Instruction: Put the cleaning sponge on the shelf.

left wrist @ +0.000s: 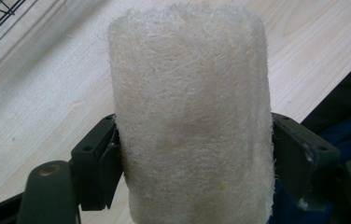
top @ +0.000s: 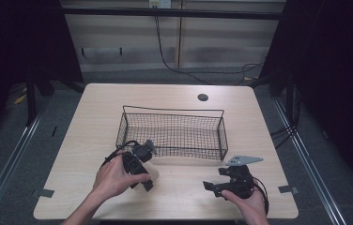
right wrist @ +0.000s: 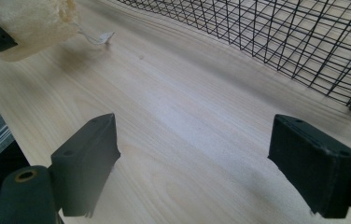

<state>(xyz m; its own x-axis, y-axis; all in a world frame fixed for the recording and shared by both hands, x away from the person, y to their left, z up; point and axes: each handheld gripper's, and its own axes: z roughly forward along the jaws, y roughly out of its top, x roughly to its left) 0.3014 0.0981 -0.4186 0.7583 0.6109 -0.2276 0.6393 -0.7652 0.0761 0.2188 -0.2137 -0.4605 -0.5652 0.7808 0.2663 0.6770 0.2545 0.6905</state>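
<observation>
Gripping pale fibrous loofah [left wrist: 190,116], upright cylinder

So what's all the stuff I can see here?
loofah: one, cream, fuzzy, clamped between the left gripper's jaws just over the table's near left part
basket: one, black wire, nothing in it, middle of the table
table: one, pale wood, with a dark round hole near its far edge
tape: two grey bits, one at each near side edge of the table
cables: black, on the floor behind the table
left gripper: one, black, shut on the loofah, in the left hand
right gripper: one, black, jaws wide apart, holding nothing, in the right hand, near right
</observation>
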